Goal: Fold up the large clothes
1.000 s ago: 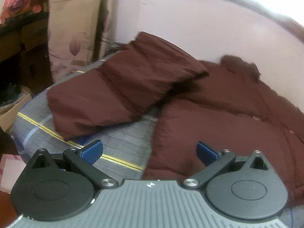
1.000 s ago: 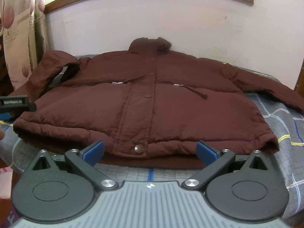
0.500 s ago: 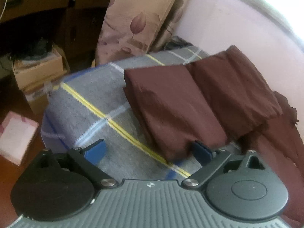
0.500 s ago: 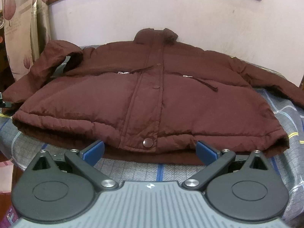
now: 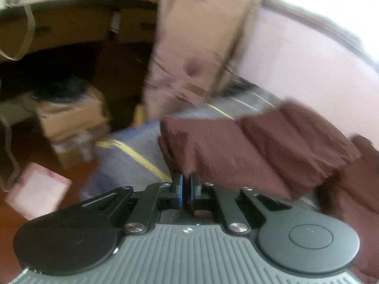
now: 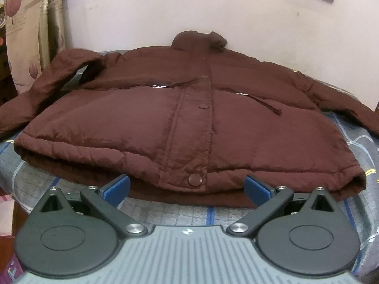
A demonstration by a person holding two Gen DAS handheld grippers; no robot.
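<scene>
My left gripper (image 5: 186,184) is pinched together, seemingly on the cuff of the puffy maroon quilted jacket (image 6: 189,123), which lies spread on the grey checked bedcover (image 6: 35,179); my right gripper (image 6: 187,187) gapes wide, holding nothing, at its hem.

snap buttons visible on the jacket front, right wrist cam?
3 on the jacket placket: bottom snap button at the hem, middle snap button, upper snap button. More may hide near the collar.

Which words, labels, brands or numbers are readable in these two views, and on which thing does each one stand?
No text can be read.
Curtain: faint print, too small to read.
Right tool and left tool: one small emblem on each body, no letters.
Jacket: plain snaps, no label showing.
</scene>
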